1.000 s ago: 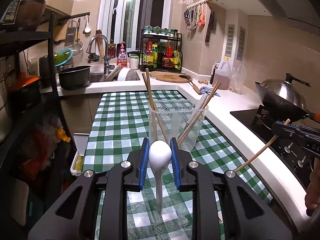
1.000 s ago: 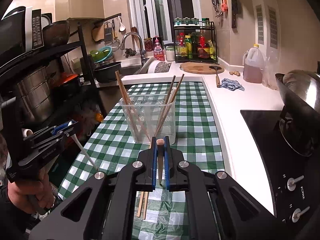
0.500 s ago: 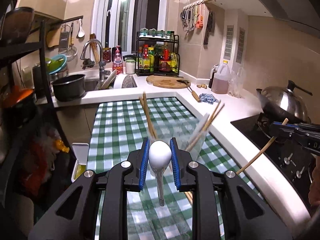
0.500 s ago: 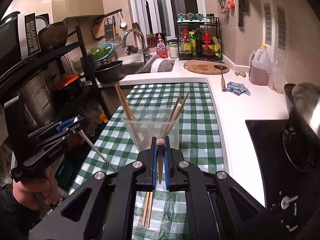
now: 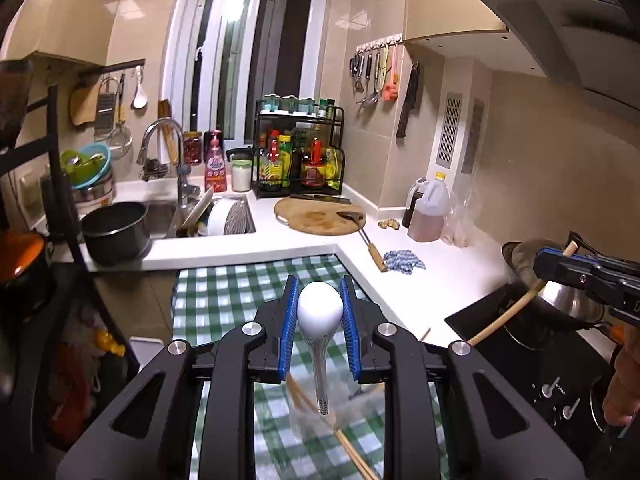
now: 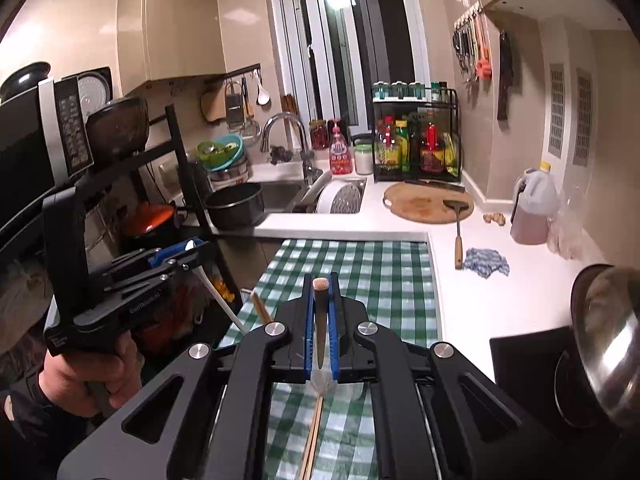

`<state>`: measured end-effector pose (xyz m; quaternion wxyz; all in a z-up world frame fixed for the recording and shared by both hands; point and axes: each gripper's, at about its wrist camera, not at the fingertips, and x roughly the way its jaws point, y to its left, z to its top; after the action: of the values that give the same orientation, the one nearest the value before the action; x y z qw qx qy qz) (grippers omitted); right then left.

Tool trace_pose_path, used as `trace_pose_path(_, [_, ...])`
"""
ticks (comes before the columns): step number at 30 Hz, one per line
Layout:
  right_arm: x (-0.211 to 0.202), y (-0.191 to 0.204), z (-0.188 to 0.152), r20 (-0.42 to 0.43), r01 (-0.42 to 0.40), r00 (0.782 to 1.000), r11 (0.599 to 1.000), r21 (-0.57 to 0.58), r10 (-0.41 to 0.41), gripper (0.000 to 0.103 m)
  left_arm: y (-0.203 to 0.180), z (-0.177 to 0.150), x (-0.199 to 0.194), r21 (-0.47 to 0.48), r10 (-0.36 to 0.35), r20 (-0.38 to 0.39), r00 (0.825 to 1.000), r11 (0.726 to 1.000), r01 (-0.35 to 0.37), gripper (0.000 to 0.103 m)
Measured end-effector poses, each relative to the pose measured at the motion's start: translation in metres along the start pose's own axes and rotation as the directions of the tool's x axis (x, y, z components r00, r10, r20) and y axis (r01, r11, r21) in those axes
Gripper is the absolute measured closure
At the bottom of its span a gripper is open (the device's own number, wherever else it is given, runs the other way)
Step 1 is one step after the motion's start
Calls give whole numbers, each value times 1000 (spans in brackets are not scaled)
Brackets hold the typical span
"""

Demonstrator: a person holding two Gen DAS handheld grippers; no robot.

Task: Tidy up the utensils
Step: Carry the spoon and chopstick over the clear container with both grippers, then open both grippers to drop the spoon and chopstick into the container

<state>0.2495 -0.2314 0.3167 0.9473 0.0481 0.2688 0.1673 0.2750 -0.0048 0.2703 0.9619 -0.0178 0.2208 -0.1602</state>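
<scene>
Above the checked tabletop we held a white spoon pinched in the left gripper, a chopstick in the right gripper's jaws.

Count: two black two-finger grippers; one white plastic spoon; one round wooden cutting board; loose wooden chopsticks, apparently two.
</scene>
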Motion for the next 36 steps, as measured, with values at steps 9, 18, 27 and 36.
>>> trace_pose_path(9, [59,-10,-8,-58,33,998,999,2,-33,97,-5,-26,61,14,-9,-87,996,1000,11,82])
trace_pose_path(18, [110,-19,-34,-129,57,990,998,5,-56,97,-5,-66,89,48,2,-148,989,999,5,82])
trace_pose_path(27, [131,-19,-49,-157,85,984,996,3,-84,89,-6,-83,91,63,28,-157,987,998,-18,81])
trace_pose_path(36, [112,-9,-42,-110,150,982,988,-25,-152,69,-7,-73,54,39,40,-86,996,999,-36,72])
